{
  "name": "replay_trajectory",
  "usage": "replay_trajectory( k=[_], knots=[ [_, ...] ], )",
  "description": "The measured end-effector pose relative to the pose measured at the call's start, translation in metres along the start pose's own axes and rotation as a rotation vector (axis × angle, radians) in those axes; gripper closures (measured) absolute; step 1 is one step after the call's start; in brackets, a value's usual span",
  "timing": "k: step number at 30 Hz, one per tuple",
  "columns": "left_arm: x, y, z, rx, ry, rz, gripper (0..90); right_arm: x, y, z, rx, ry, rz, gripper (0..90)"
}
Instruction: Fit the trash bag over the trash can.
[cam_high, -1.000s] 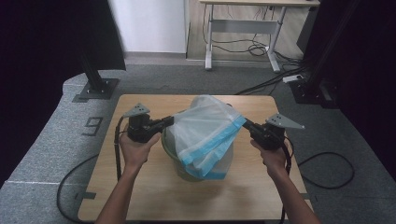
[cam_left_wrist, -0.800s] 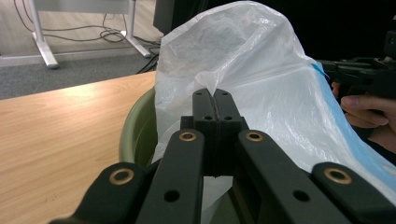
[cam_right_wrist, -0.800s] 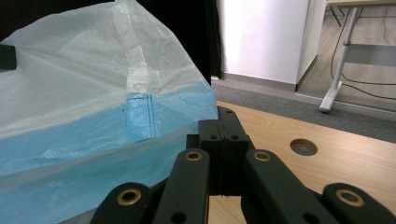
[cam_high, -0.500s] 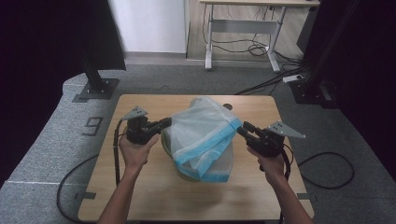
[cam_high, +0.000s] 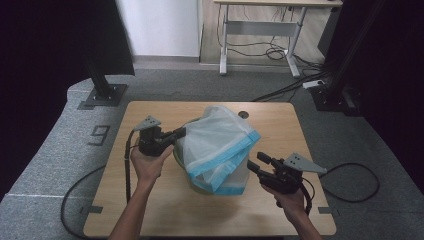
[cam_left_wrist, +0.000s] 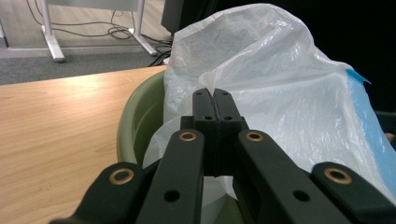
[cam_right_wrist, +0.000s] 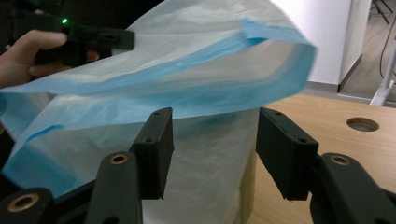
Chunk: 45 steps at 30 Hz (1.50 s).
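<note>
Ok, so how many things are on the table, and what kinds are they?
Bag: 1
Bin: 1
Grippers, left and right: 2
Total: 4
</note>
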<state>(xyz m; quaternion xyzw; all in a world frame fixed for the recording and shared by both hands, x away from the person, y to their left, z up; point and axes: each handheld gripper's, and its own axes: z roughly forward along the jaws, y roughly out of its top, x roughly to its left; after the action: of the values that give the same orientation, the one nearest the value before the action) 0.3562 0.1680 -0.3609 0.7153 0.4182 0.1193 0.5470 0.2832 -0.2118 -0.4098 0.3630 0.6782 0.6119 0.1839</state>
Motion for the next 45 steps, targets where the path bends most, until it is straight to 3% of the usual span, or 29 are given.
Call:
replay_trajectory(
  k=[10,17,23,28,31,35,45],
  knots=[
    [-0.006,0.0,0.002,0.006,-0.002,0.015,90.0,0.031,-0.001,0.002,0.004,0.073,-0.007,33.7],
    [-0.011,0.003,-0.001,0.011,0.01,0.04,90.0,0.043,0.008,0.01,0.014,0.11,-0.004,29.2],
    [-0.014,0.004,0.001,0.02,0.005,0.045,90.0,0.054,0.006,0.023,0.038,0.106,-0.001,23.3],
    [-0.013,0.004,0.002,0.027,0.004,0.044,90.0,0.058,0.003,0.028,0.055,0.077,-0.025,23.3],
    [-0.012,0.004,0.002,0.031,-0.001,0.042,90.0,0.059,-0.002,0.031,0.075,0.017,-0.069,23.6],
    [-0.012,0.004,0.004,0.042,-0.007,0.037,90.0,0.061,-0.006,0.033,0.086,-0.014,-0.095,25.1],
    [-0.011,0.003,0.006,0.06,-0.02,0.034,90.0,0.059,-0.012,0.03,0.066,-0.092,-0.116,47.5]
  ],
)
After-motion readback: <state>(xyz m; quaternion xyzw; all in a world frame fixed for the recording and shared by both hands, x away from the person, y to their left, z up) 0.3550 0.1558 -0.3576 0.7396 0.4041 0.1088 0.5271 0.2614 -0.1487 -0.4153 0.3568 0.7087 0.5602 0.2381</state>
